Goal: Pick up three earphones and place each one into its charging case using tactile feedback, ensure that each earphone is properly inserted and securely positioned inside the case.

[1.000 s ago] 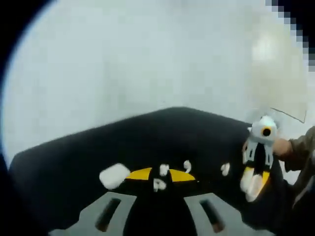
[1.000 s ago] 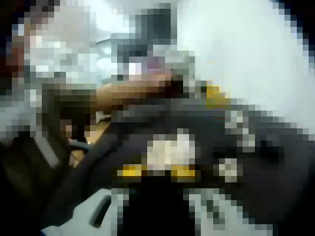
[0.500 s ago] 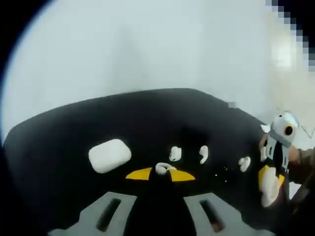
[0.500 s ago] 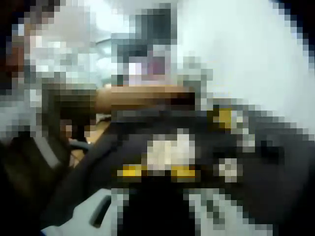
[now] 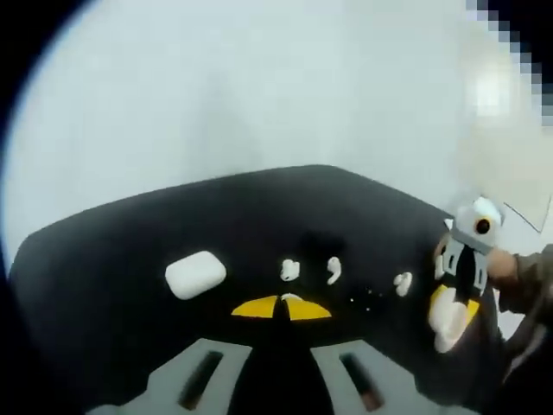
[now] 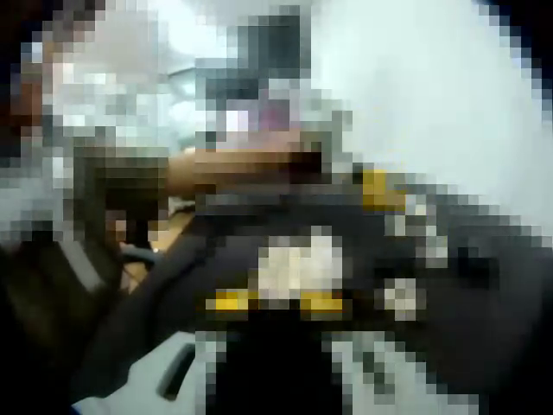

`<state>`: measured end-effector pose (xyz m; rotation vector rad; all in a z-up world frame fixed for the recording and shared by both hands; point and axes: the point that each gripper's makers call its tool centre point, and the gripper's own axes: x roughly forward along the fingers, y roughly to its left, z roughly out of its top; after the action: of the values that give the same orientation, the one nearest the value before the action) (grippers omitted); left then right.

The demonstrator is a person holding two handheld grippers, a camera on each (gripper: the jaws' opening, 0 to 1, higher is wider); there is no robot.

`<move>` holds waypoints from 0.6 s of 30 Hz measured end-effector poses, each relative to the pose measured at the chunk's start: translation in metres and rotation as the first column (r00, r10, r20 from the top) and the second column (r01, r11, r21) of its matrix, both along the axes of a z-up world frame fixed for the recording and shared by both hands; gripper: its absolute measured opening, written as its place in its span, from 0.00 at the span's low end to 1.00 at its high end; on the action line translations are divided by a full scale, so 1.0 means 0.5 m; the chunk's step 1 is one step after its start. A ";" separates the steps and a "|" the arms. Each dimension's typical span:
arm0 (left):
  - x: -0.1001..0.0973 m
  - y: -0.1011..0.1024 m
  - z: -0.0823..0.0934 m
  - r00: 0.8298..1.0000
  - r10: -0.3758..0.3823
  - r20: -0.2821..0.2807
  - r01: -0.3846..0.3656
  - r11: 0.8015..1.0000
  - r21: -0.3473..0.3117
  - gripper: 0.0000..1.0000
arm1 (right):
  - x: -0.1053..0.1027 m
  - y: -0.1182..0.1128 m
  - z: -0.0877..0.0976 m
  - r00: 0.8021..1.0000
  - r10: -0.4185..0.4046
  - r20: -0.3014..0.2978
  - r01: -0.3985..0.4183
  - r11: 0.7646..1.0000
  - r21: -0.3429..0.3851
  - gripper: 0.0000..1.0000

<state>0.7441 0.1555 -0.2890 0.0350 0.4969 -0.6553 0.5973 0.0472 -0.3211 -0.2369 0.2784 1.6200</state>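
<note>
Black matting [image 5: 130,259] carried everything that mattered, spread wide ahead of the left gripper [image 5: 282,309] in the left gripper view; on it, off toward the left of that gripper's reach, lay the white charging case [image 5: 195,274], lid apparently down, though blur left that uncertain; the left gripper's yellow tips sat close together with only a thin dark seam between them, and whether they pinched anything could not be told, since a pale fleck sat right at their top edge; just beyond those tips lay two earphones, one [image 5: 289,270] almost straight ahead and a second [image 5: 333,270] slightly to the right with its stem running roughly toward the camera; a third earphone [image 5: 403,283] lay further right, nearer the right gripper [image 5: 449,318], which entered from the right edge, held up off the mat by a hand in a sleeve; its jaw gap was too blurred to read.

Judged from this layout, the left gripper was the closer one to the two central earphones, the nearest lying directly forward of its tips, while the case stood well apart to the left; so any insertion would call for a carry leftward across the mat.

The right gripper view was so coarsely pixelated that only a pale blob ahead of yellow tips could be made out.
</note>
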 end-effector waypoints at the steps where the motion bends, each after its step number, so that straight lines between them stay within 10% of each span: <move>1: 0.001 -0.001 0.005 1.000 -0.003 0.008 0.003 1.000 -0.001 0.01 | 0.000 0.000 0.000 1.000 0.000 0.002 0.000 1.000 0.000 0.21; 6: 0.031 -0.013 0.026 0.999 0.013 0.041 -0.013 1.000 0.001 0.05 | 0.003 0.000 -0.001 1.000 -0.002 0.001 0.002 1.000 0.000 0.21; 12: 0.049 -0.027 -0.041 0.992 -0.002 -0.124 0.009 0.998 0.055 0.11 | 0.007 -0.001 -0.002 1.000 0.000 0.005 0.000 1.000 0.000 0.21; 18: 0.047 -0.023 -0.058 0.991 0.035 -0.129 -0.038 0.999 -0.021 0.09 | 0.010 0.001 -0.003 1.000 0.003 0.009 -0.003 1.000 -0.003 0.21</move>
<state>0.7677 0.1442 -0.3178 -0.0389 0.6126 -0.6300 0.6022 0.0477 -0.3226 -0.2468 0.2742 1.6212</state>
